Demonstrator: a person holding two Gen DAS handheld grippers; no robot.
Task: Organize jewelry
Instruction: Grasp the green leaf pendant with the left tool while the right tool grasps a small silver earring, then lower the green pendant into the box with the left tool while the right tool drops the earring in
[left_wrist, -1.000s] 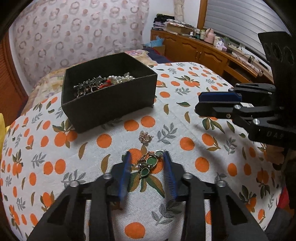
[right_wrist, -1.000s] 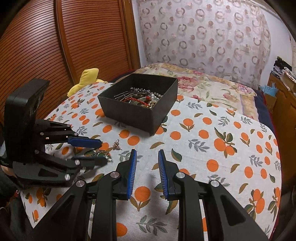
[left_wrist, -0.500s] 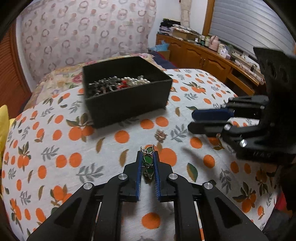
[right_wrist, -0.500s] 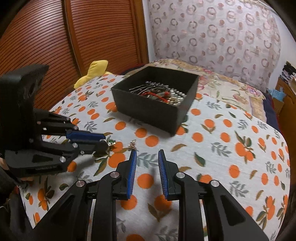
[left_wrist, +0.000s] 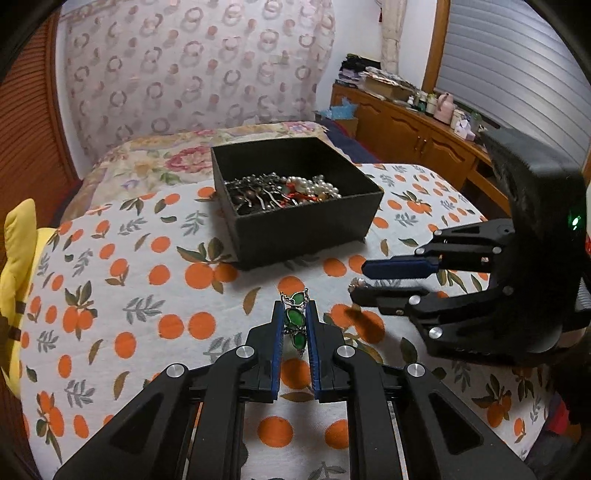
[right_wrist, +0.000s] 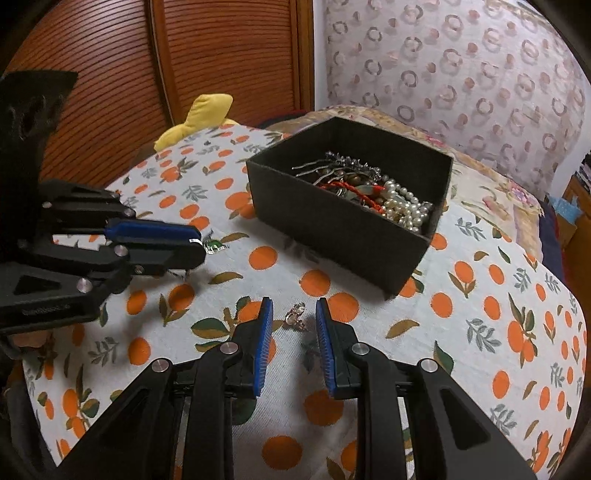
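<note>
Our left gripper (left_wrist: 294, 325) pinching the green pendant (left_wrist: 295, 320) above the orange-print cloth (left_wrist: 122, 295), our right gripper (right_wrist: 293, 322) spread around a small earring (right_wrist: 295, 317) lying on the cloth, black box (right_wrist: 332, 229) of jewelry just beyond both, yellow cushion (right_wrist: 199, 114) at the far edge

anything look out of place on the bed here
One small rose-gold jewelry piece lies loose on the orange-print cloth, outside the black box, between the open right gripper fingers.
</note>
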